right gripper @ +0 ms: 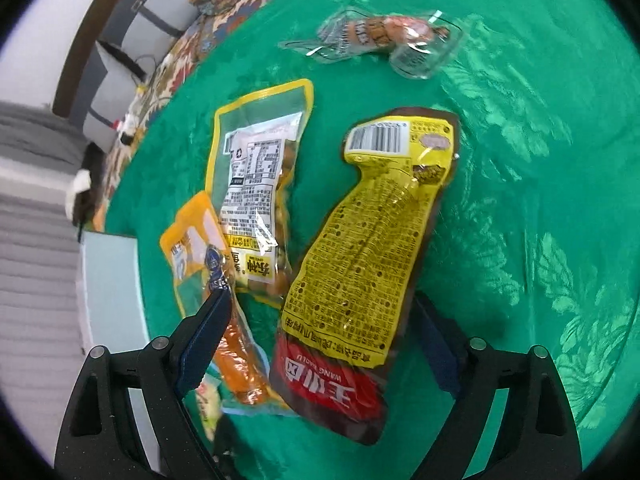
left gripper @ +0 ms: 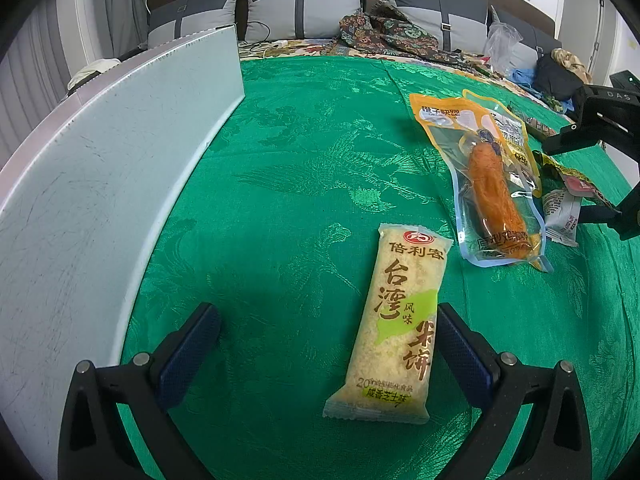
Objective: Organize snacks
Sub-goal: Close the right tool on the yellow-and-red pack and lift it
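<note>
Grippers: left gripper (left gripper: 328, 340) wide open, empty, over near end of rice cracker bar (left gripper: 394, 322) on green cloth (left gripper: 280, 160) | right gripper (right gripper: 324, 340) wide open, straddling yellow pouch (right gripper: 360, 248), no hold | handling: bar likely light, slick, brittle; pinch across long edges

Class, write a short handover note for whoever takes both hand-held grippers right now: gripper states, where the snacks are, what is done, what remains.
Left hand-held gripper: open, empty, low over the rice cracker pack.
Right hand-held gripper: open around the yellow and red pouch, not yet closed.
The sausage pack, label-side pack and clear-wrapped snack lie loose on the green cloth.
White tray: no snack visible on it.
Done: nothing visibly sorted. Left: all snacks.
</note>
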`<action>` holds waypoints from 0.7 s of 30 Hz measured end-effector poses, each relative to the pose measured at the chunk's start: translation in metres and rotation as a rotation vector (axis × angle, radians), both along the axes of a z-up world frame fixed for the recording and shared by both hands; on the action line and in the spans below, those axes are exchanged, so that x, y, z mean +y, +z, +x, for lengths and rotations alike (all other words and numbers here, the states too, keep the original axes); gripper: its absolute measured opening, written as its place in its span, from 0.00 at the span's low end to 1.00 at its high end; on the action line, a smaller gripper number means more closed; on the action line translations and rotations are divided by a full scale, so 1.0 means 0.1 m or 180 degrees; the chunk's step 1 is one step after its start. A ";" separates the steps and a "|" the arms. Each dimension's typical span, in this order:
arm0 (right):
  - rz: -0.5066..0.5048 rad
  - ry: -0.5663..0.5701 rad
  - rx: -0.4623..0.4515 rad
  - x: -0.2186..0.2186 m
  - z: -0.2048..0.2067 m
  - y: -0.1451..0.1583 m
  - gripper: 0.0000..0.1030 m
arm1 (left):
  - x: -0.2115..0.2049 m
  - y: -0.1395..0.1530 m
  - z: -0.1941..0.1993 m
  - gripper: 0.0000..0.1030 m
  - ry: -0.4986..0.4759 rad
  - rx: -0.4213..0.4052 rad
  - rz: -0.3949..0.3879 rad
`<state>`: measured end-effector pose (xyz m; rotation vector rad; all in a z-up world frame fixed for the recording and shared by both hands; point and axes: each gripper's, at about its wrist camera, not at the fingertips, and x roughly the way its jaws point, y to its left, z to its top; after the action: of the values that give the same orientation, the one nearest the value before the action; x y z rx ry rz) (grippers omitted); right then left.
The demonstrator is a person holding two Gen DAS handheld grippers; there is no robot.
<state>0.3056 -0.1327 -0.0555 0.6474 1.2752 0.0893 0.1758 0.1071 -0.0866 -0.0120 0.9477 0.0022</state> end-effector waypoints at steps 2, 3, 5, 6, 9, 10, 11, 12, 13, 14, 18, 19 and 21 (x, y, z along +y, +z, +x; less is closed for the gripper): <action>-0.0065 0.0049 -0.0008 0.03 0.01 0.01 0.87 | 0.00 0.00 0.00 1.00 0.0000 0.0000 0.0000; -0.0100 0.0077 -0.0011 0.05 0.01 0.01 0.87 | 0.00 0.00 0.00 1.00 0.0000 0.0001 0.0000; -0.0172 0.0130 -0.0023 0.08 0.01 0.02 0.83 | 0.00 0.00 0.00 1.00 0.0000 0.0000 0.0000; -0.0244 0.0157 -0.0035 0.09 0.01 0.03 0.77 | 0.00 0.00 0.00 1.00 0.0000 0.0000 0.0000; -0.0363 0.0193 -0.0053 0.07 0.02 0.04 0.56 | 0.00 0.00 0.00 1.00 0.0000 0.0000 0.0000; -0.0334 0.0191 -0.0062 0.04 0.03 0.04 0.52 | 0.00 0.00 0.00 1.00 0.0000 0.0000 0.0000; -0.0314 0.0191 -0.0070 0.01 0.02 0.04 0.51 | 0.00 0.00 0.00 1.00 0.0000 0.0000 -0.0001; -0.0270 0.0189 -0.0086 -0.03 0.01 0.03 0.49 | 0.00 0.00 0.00 1.00 0.0000 0.0000 -0.0001; -0.0225 0.0181 -0.0099 -0.07 -0.01 0.03 0.48 | 0.00 0.00 0.00 1.00 0.0000 0.0000 0.0000; -0.0175 0.0164 -0.0121 -0.11 -0.03 0.03 0.47 | 0.00 0.00 0.00 1.00 0.0000 0.0000 -0.0001; 0.0020 0.0043 -0.0253 -0.29 -0.16 0.02 0.46 | 0.00 0.00 0.00 1.00 0.0000 0.0000 -0.0001; 0.0090 0.0004 -0.0294 -0.35 -0.20 0.02 0.46 | 0.00 0.00 0.00 1.00 0.0000 0.0000 -0.0001; 0.0173 -0.0039 -0.0363 -0.43 -0.24 0.04 0.46 | 0.00 0.00 0.00 1.00 0.0000 0.0001 -0.0001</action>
<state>0.2811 -0.1755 -0.0512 0.6871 1.1619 0.1493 0.1759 0.1068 -0.0867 -0.0123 0.9479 0.0022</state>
